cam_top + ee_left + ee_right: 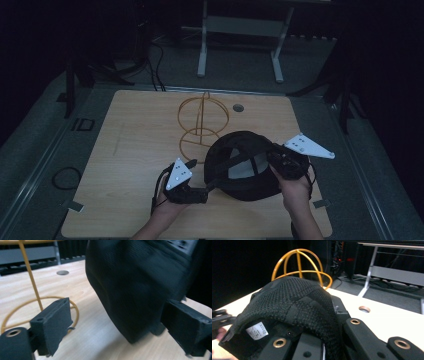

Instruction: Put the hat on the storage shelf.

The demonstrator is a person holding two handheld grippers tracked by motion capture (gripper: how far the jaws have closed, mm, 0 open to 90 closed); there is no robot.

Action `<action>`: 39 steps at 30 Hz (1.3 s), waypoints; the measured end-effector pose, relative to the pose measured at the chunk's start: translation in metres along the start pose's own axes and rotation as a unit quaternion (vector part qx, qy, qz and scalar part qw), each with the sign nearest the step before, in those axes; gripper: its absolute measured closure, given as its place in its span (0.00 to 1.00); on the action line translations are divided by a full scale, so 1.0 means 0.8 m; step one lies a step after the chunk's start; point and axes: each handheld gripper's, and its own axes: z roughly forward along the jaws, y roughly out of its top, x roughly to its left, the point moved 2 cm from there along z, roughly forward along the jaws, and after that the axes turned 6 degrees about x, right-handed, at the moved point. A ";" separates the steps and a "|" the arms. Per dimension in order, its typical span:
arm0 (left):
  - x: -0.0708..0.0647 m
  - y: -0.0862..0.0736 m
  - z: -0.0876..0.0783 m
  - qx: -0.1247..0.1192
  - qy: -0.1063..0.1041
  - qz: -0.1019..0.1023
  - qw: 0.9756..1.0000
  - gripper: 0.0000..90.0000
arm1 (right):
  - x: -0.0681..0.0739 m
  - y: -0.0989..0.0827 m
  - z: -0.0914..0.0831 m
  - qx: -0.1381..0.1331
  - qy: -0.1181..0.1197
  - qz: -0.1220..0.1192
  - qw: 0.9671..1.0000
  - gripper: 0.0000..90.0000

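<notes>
On my feed the left gripper [200, 187] is a matt black block topped by a pale grey three-cornered plate dotted with small dark holes, a thin black cable looping off it at lower centre-left. The right gripper [274, 156] carries the same plate, with its cable curling at its lower right edge. Up close, I see chunky, squared black jaws with brass-ringed screw holes. Both forearms are bare, no sleeves.

item: black knit cap [242, 167], mesh-like weave
pose: opening facing up, white label [257, 330] inside rim
state: rim pinched at right side, lifted off table there
spot: near edge of table, just beside yellow wire stand [201, 127]
</notes>
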 end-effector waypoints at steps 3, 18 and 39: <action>0.004 0.000 0.004 0.001 0.006 -0.001 1.000 0.17 | 0.005 0.000 -0.002 -0.002 0.016 -0.001 1.000 0.98; 0.014 0.016 -0.011 -0.041 0.030 -0.005 0.999 0.66 | 0.012 -0.010 -0.001 0.016 0.051 -0.024 0.998 0.98; 0.009 0.055 -0.025 -0.066 0.053 -0.018 0.996 0.99 | 0.020 -0.053 -0.011 0.032 0.058 -0.026 0.998 0.97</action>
